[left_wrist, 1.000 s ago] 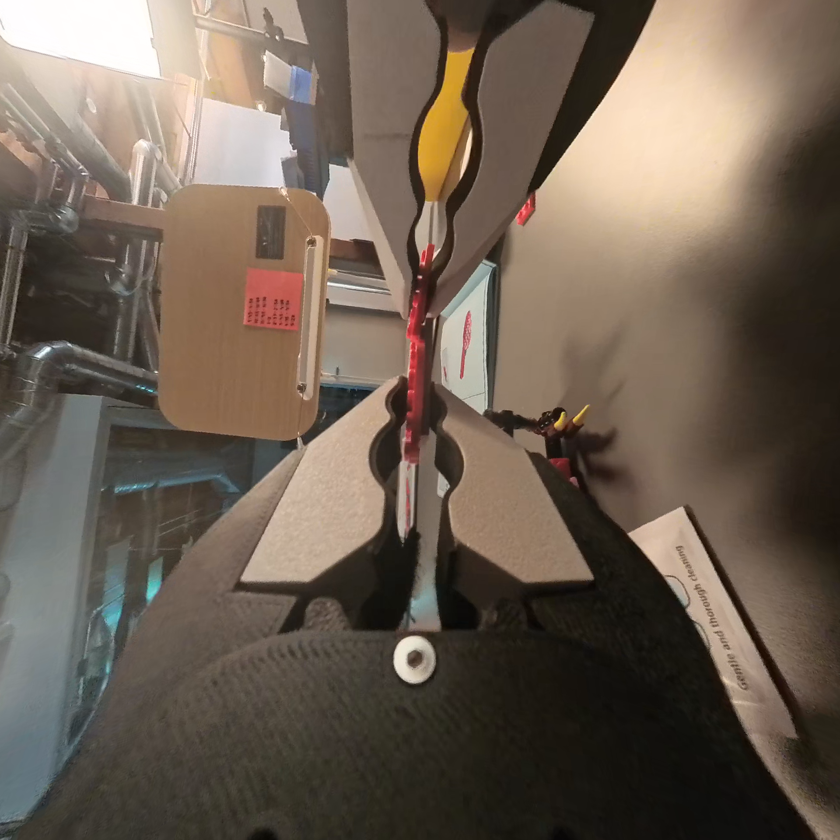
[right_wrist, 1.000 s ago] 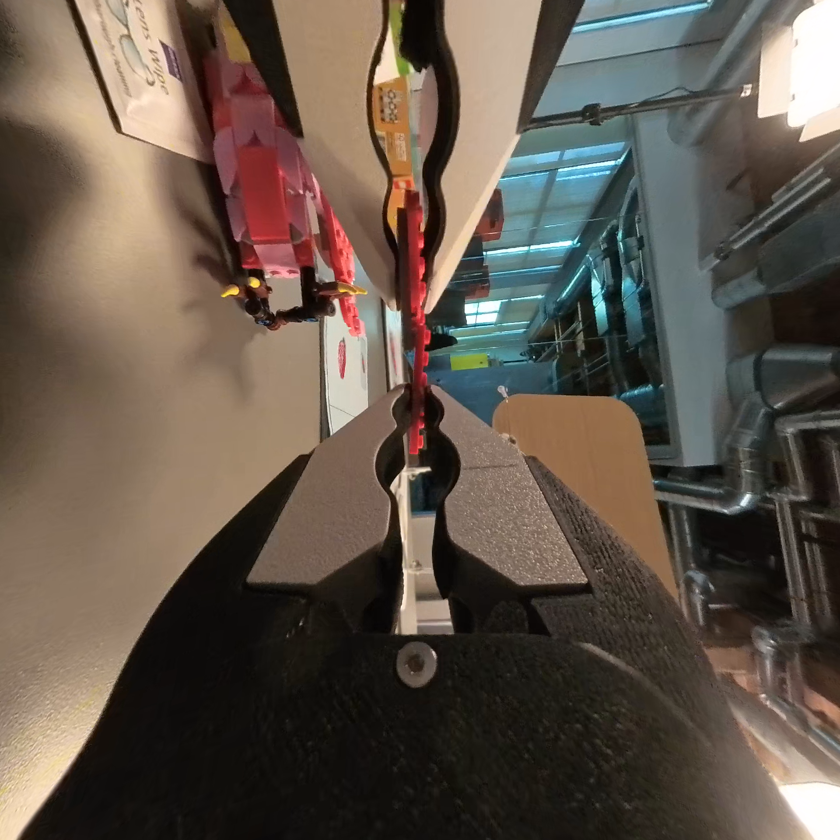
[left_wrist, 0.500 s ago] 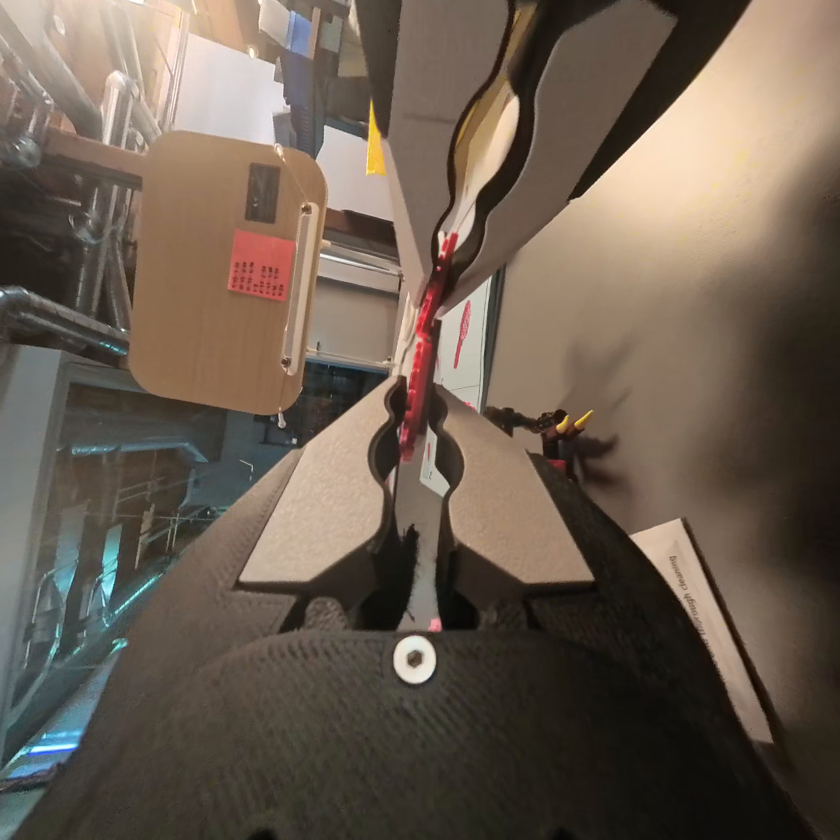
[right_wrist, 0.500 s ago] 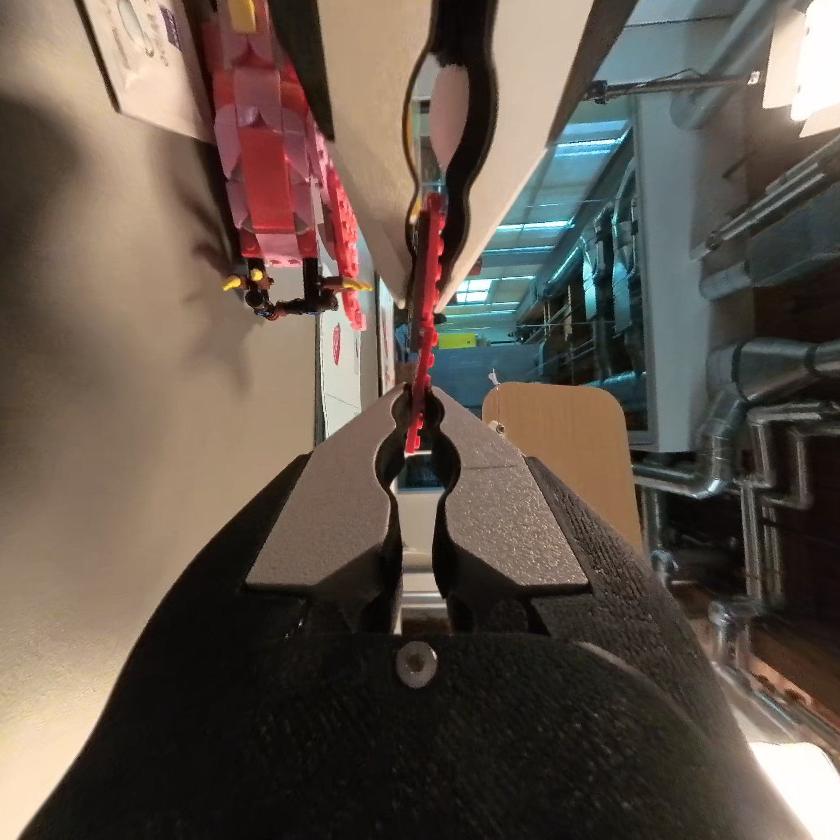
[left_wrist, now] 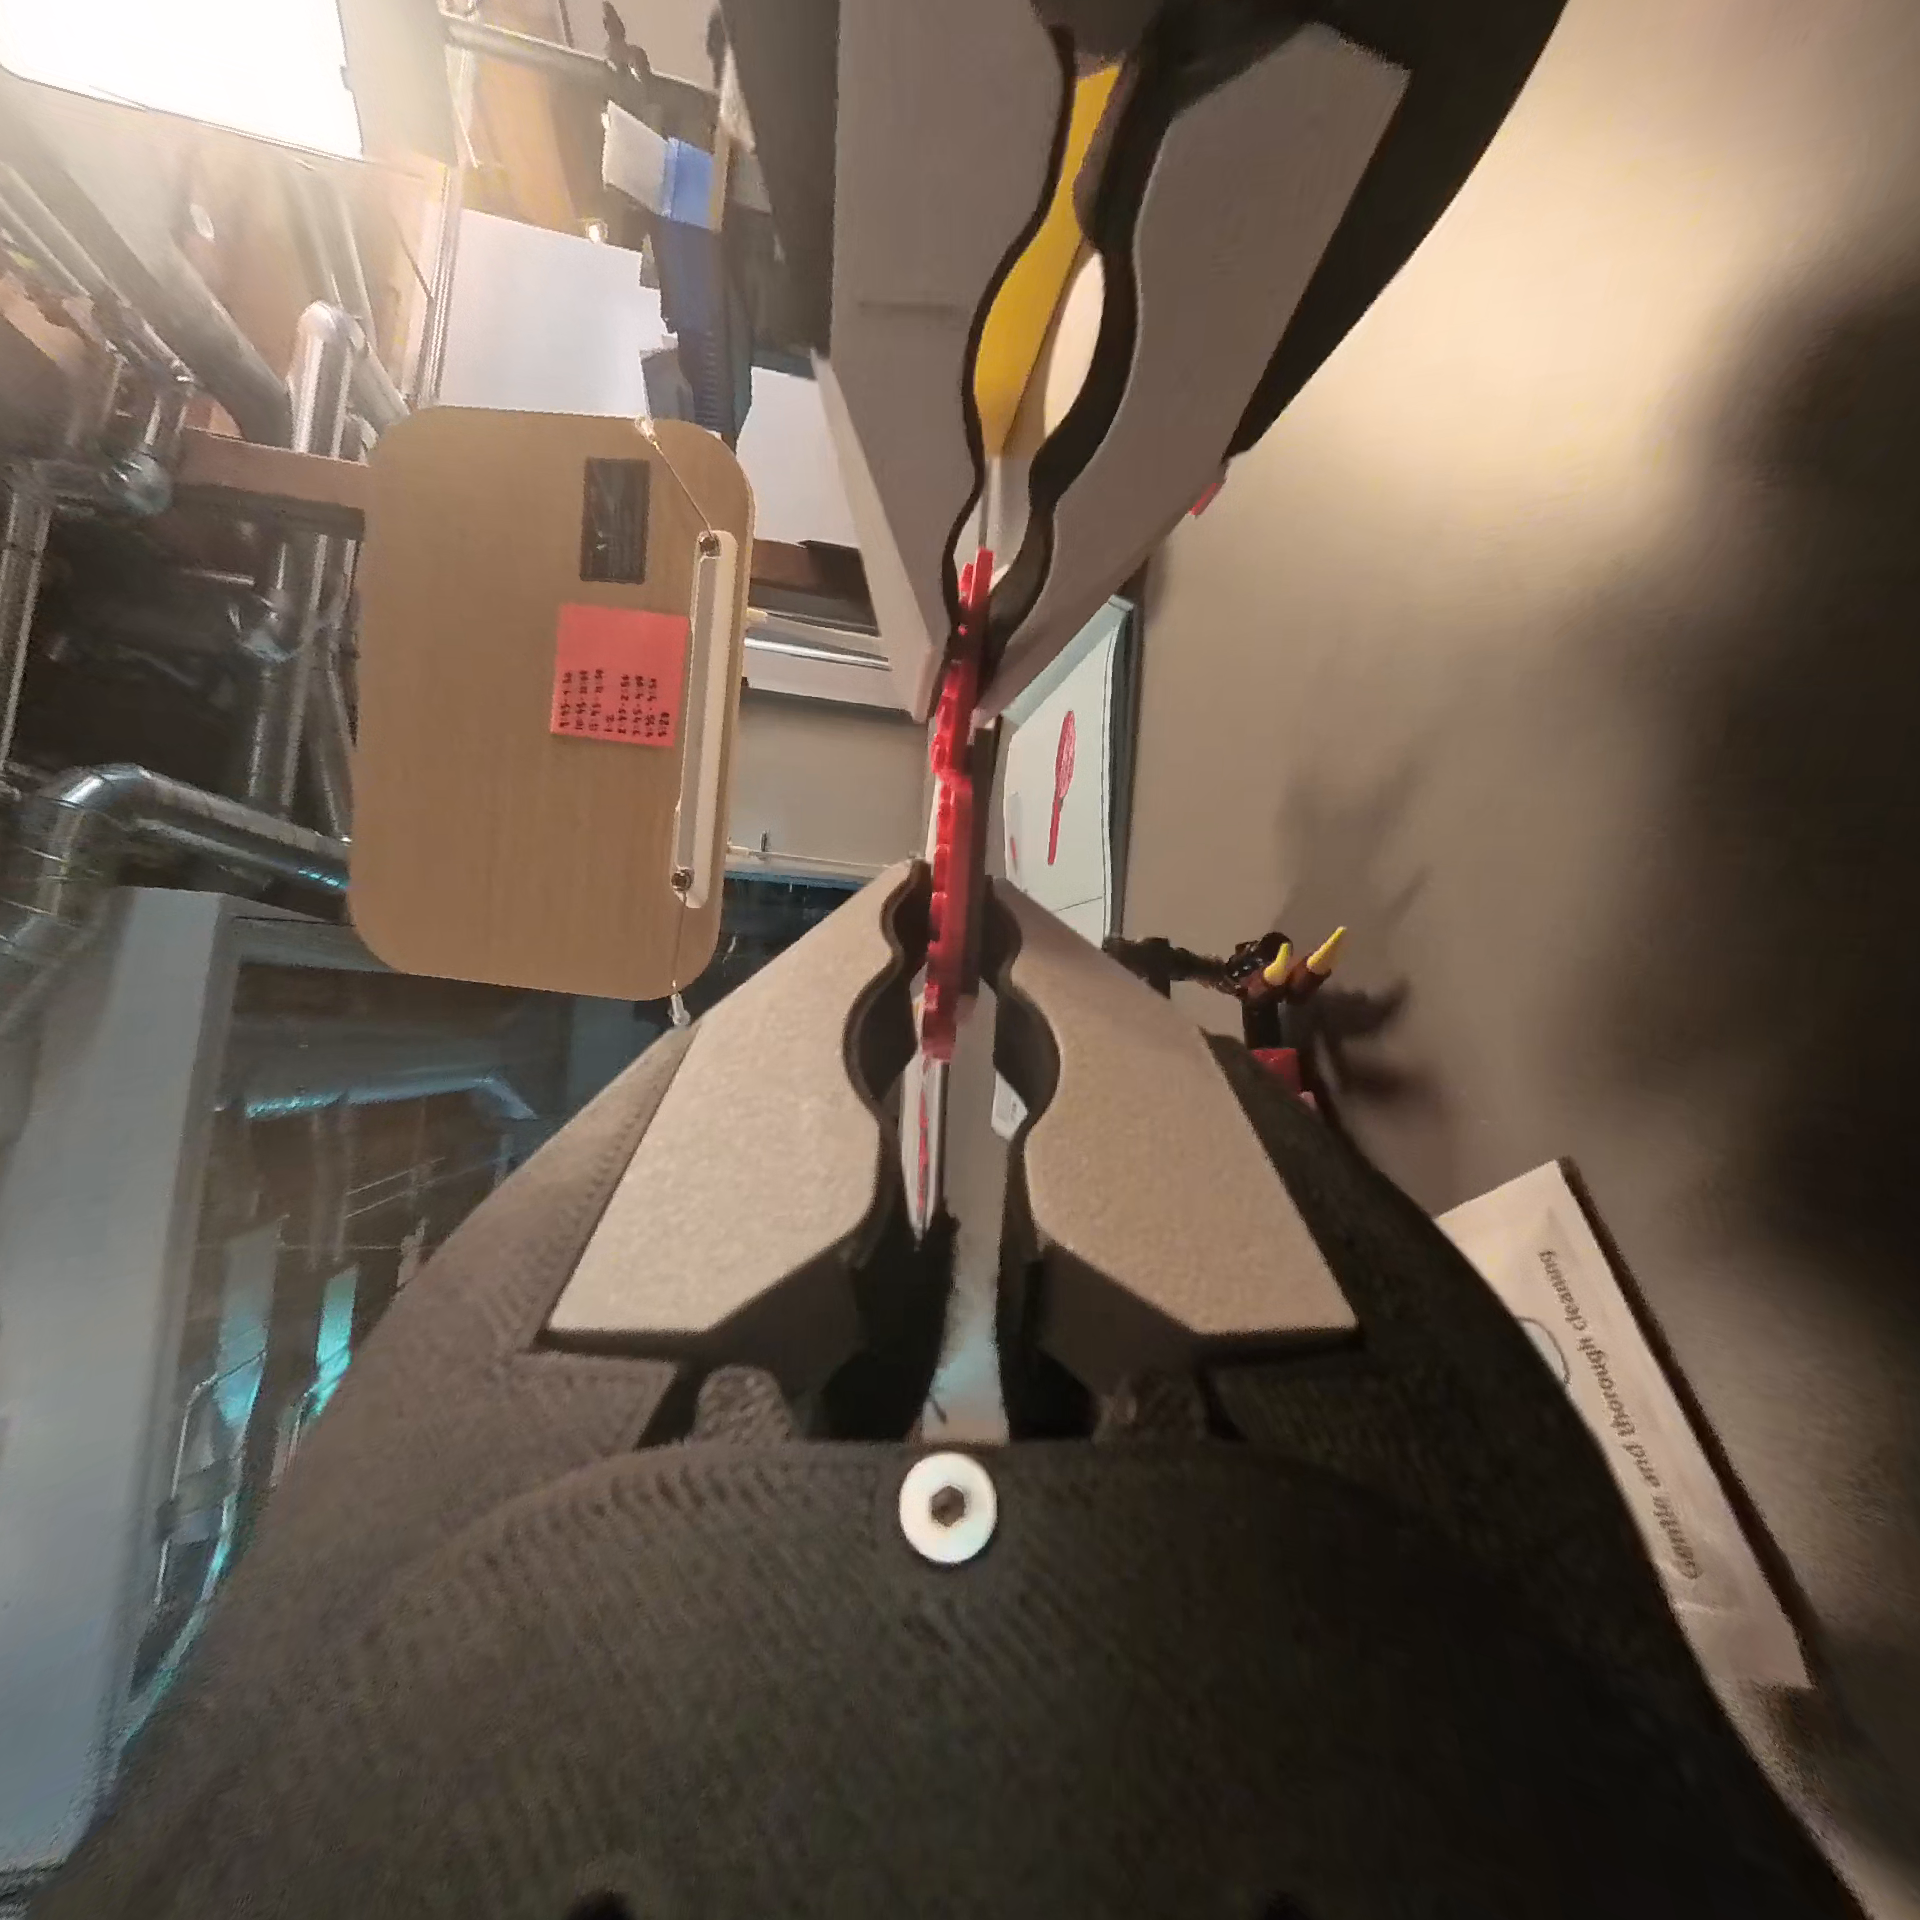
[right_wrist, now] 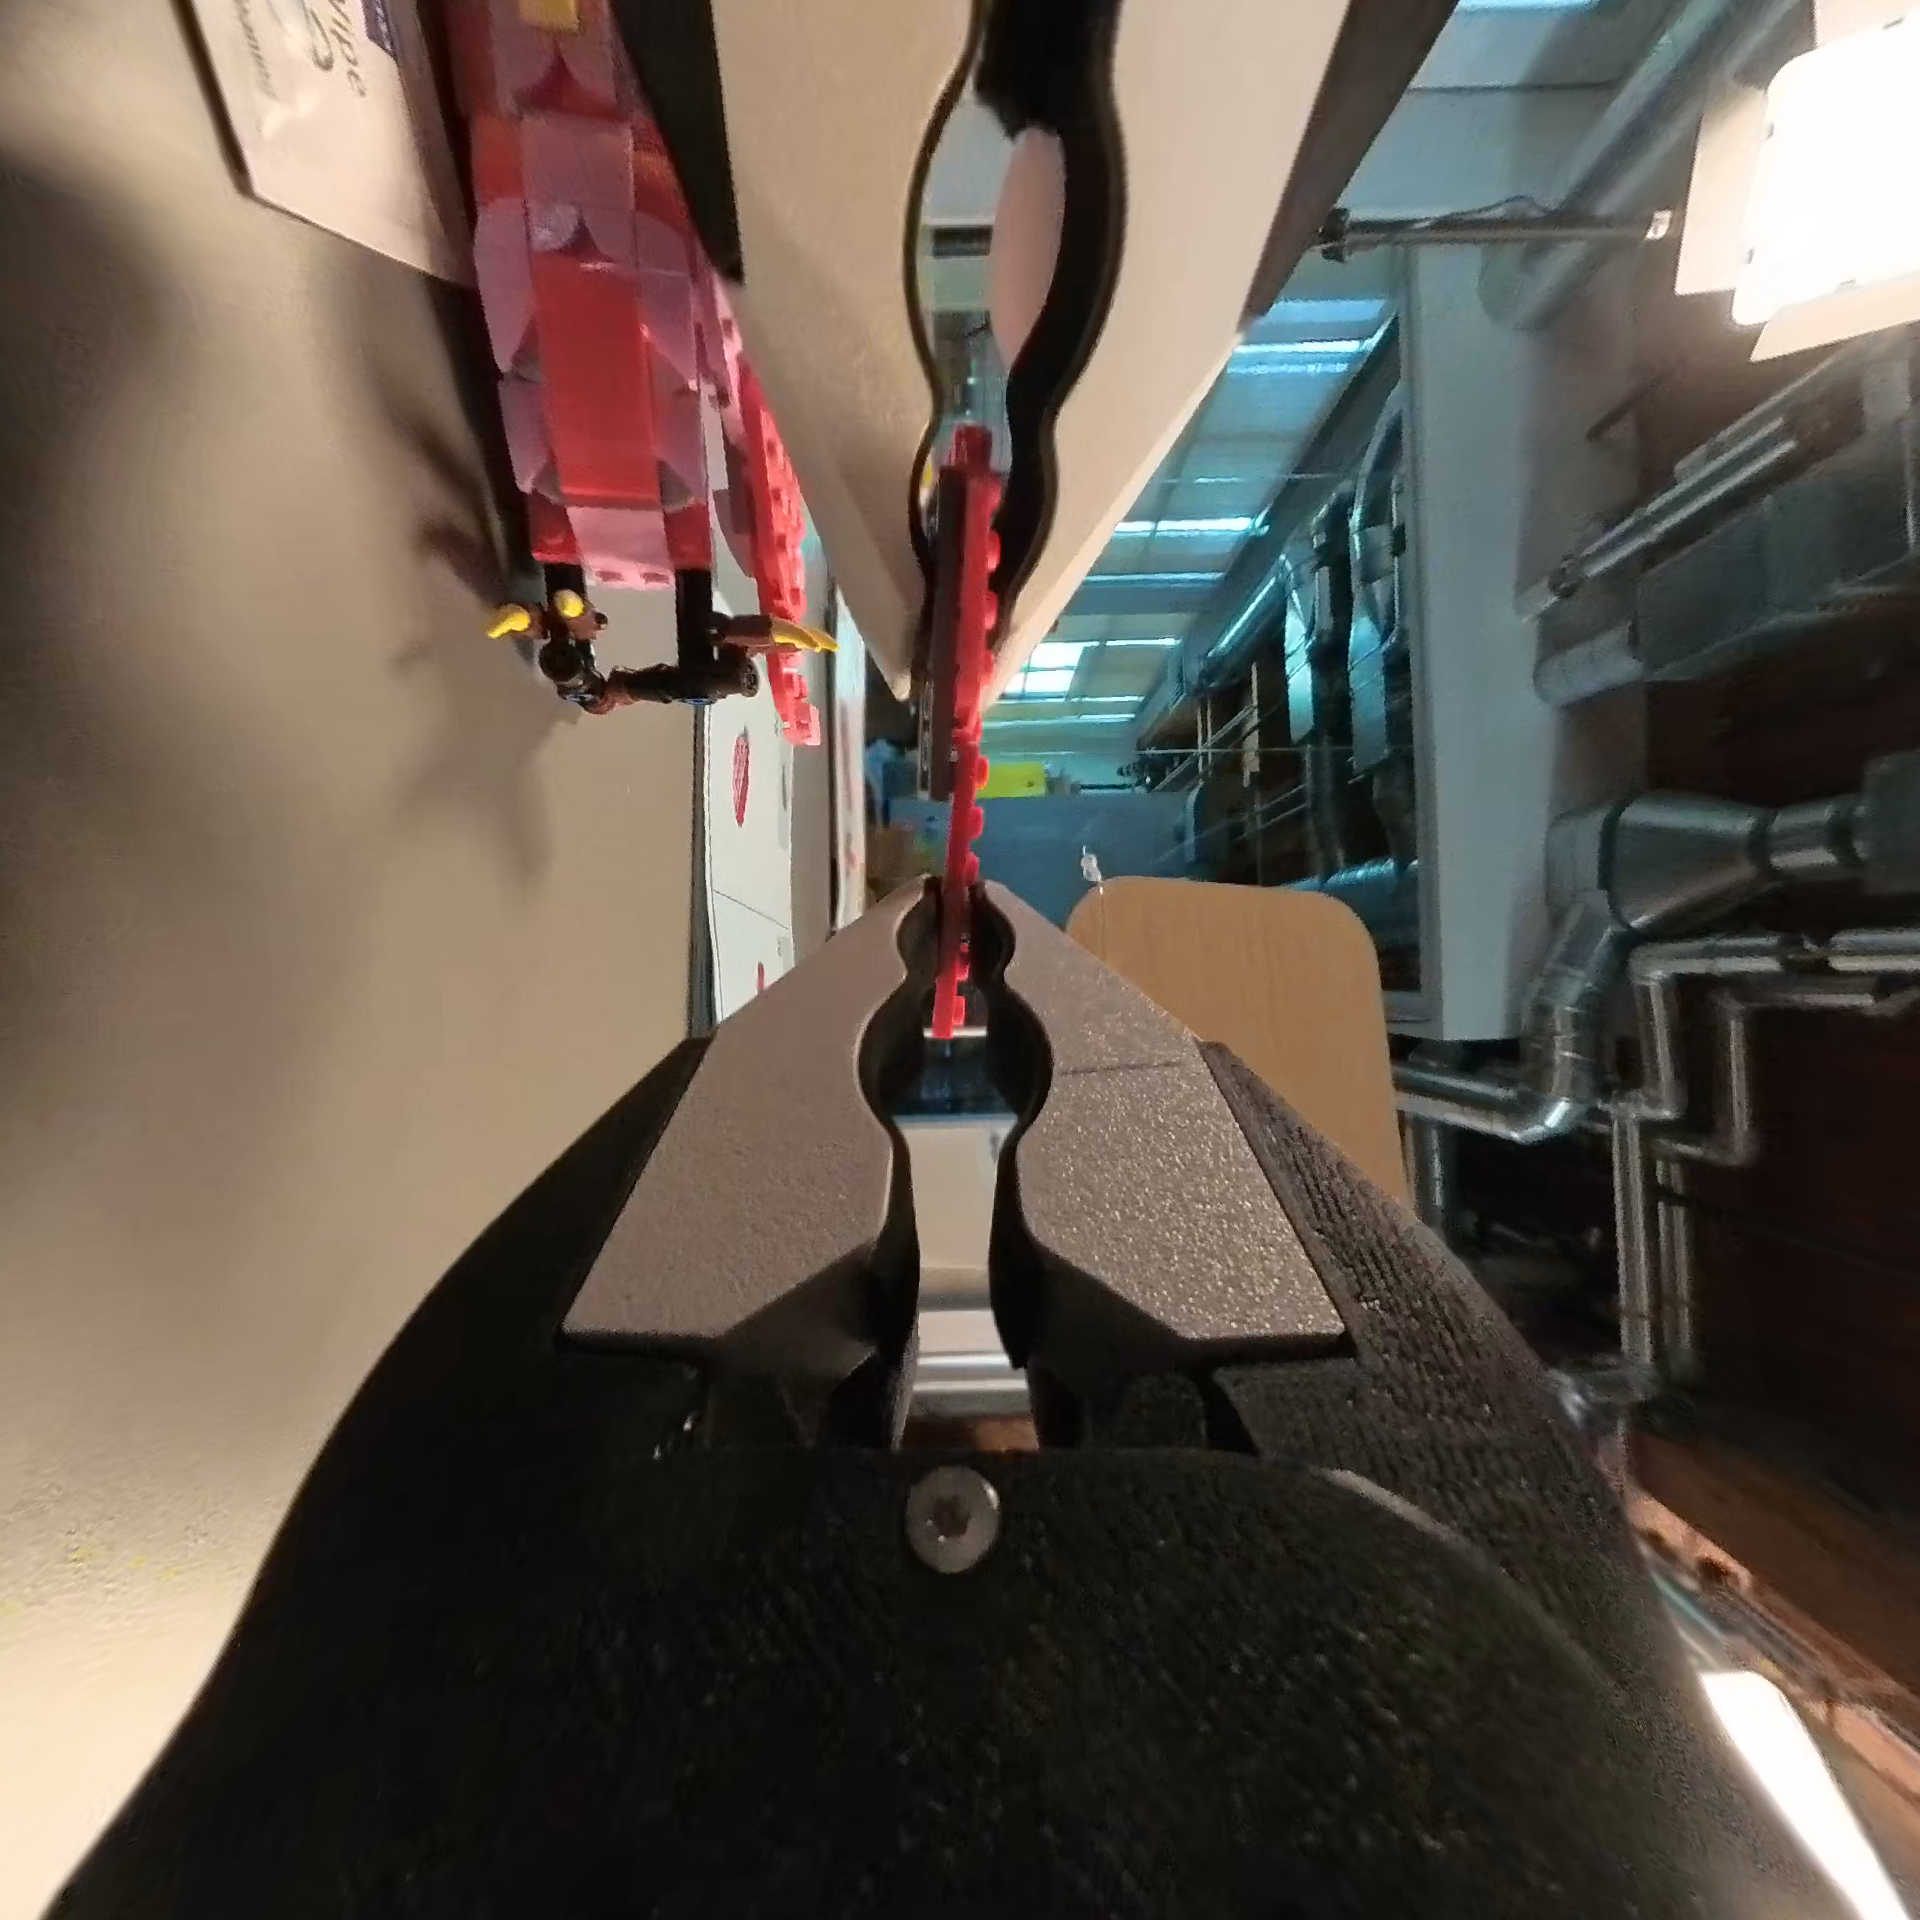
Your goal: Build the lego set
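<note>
Right wrist view, rolled sideways. The right gripper (right_wrist: 956, 904), with grey textured fingers (right_wrist: 1101, 1049), pinches the near end of a thin red studded toy-brick plate (right_wrist: 964, 831) held edge-on. The left gripper (right_wrist: 961, 665), entering from the top, clamps the plate's far end between its pale fingers (right_wrist: 831, 395). Along the left runs the grey tabletop (right_wrist: 260, 935), bearing a red and pink toy-brick model with dark legs and yellow claws (right_wrist: 613, 395), a white paper packet (right_wrist: 312, 114) and a white sheet with red figures (right_wrist: 748, 831). A tan wooden board (right_wrist: 1236, 997) and metal pipes (right_wrist: 1662, 987) lie to the right.
</note>
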`<state>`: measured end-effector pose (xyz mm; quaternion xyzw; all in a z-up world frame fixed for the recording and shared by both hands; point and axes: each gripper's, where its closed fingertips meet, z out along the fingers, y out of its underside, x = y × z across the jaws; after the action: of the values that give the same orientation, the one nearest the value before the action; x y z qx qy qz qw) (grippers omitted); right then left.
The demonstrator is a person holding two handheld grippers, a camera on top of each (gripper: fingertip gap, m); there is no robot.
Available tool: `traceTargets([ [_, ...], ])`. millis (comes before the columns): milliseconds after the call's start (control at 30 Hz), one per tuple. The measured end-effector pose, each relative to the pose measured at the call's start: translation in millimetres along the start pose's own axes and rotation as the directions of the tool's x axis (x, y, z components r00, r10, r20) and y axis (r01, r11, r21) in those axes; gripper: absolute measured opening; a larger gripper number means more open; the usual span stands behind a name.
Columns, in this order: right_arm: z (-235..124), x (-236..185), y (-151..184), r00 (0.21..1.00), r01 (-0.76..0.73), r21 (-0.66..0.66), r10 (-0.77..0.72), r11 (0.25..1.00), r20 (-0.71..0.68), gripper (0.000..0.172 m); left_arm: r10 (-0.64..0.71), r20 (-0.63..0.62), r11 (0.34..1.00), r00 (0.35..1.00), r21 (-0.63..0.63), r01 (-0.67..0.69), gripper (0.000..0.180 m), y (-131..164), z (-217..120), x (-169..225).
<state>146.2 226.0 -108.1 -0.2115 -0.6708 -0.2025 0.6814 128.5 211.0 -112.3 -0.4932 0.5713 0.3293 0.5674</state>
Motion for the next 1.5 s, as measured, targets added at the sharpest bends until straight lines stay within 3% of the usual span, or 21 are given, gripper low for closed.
traceTargets([
  [267, -6, -1, -3, 1.000, -0.009, 0.075, 0.008, 0.997, 0.020, 0.002, -0.071, -0.033, 0.995, 0.997, 0.067, 0.073, 0.007, -7, -2, 2],
  [900, -1, -1, -1, 0.999, 0.052, 0.030, -0.052, 0.998, -0.016, 0.002, -0.132, -0.056, 0.990, 0.990, 0.049, 0.134, 0.007, -3, -1, 1],
  [1100, -3, -3, -2, 1.000, 0.019, 0.046, -0.020, 0.999, 0.018, 0.002, -0.175, -0.073, 0.982, 0.982, 0.053, 0.179, 0.007, -4, -1, 2],
  [1500, -6, -28, -6, 0.981, -0.024, 0.057, 0.013, 0.998, 0.196, 0.010, -0.101, -0.145, 0.995, 0.984, -0.004, 0.101, 0.006, -1, 2, 19],
])
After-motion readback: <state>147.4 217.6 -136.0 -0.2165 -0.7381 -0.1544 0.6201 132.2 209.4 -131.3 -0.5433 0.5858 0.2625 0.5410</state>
